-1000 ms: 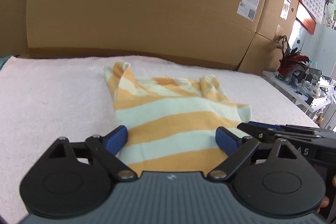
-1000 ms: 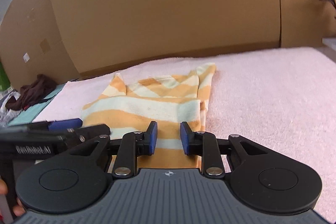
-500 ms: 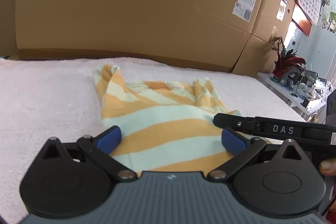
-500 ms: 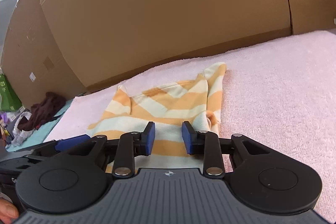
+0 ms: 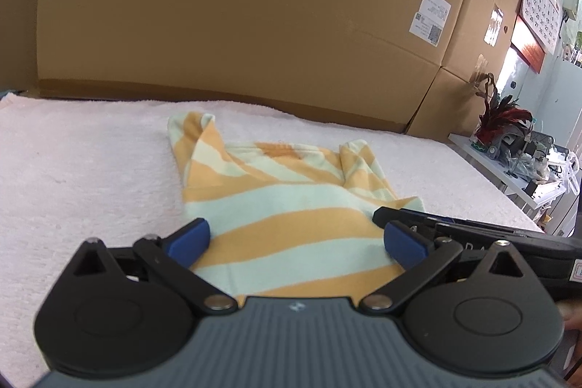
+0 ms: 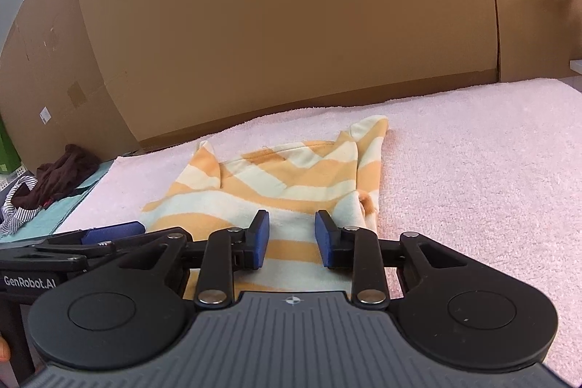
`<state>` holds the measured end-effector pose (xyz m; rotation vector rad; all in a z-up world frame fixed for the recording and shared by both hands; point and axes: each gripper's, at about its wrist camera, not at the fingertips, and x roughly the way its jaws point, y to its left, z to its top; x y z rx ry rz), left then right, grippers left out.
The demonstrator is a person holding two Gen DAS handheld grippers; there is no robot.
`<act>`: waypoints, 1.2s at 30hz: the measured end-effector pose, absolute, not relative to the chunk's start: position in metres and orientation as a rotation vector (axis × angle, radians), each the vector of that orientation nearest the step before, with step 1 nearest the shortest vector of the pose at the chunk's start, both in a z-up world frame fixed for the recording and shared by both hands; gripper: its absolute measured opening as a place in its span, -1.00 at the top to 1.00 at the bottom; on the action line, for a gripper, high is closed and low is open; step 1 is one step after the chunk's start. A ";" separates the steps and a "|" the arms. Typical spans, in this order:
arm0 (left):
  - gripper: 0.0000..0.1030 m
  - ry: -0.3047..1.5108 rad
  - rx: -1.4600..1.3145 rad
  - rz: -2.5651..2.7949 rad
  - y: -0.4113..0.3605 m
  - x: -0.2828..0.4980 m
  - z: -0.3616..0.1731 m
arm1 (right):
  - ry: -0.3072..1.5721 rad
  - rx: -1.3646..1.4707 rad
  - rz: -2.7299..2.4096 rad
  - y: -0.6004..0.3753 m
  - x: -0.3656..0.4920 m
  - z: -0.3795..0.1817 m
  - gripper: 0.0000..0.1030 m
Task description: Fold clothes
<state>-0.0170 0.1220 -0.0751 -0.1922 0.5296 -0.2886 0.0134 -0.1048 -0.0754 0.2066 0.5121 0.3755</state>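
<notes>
The left hand-held gripper (image 5: 296,240) is spread as wide as it goes, its blue pads either side of the striped shirt's (image 5: 287,206) near hem and gripping nothing. The right hand-held gripper (image 6: 292,235), just beside it, stands partly open over the same hem with its pads apart and nothing pinched. The shirt lies flat on the pink towel (image 6: 473,177) ahead of both. Bare towel spreads to either side; cardboard boxes (image 5: 236,17) wall off the far edge.
</notes>
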 end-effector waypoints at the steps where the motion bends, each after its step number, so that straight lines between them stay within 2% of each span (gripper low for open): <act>1: -0.98 0.528 -0.194 -0.285 0.123 -0.017 -0.075 | 0.509 0.190 0.364 -0.102 0.013 -0.075 0.47; 3: -0.97 0.524 -0.199 -0.278 0.124 -0.018 -0.075 | 0.505 0.168 0.354 -0.099 0.012 -0.075 0.50; 6: -0.78 0.510 -0.203 -0.259 0.125 -0.020 -0.075 | 0.507 0.178 0.354 -0.101 0.014 -0.076 0.53; 9: -0.76 0.507 -0.201 -0.254 0.125 -0.020 -0.074 | 0.508 0.189 0.352 -0.102 0.015 -0.077 0.58; 11: -0.77 0.510 -0.205 -0.258 0.126 -0.020 -0.075 | 0.509 0.190 0.352 -0.102 0.015 -0.077 0.58; 13: -0.93 0.519 -0.215 -0.270 0.127 -0.018 -0.075 | 0.509 0.196 0.354 -0.103 0.015 -0.077 0.57; 15: -0.96 0.528 -0.221 -0.281 0.127 -0.017 -0.075 | 0.509 0.202 0.357 -0.103 0.015 -0.077 0.57; 36: -0.98 0.539 -0.202 -0.271 0.124 -0.014 -0.076 | 0.509 0.189 0.351 -0.100 0.015 -0.076 0.56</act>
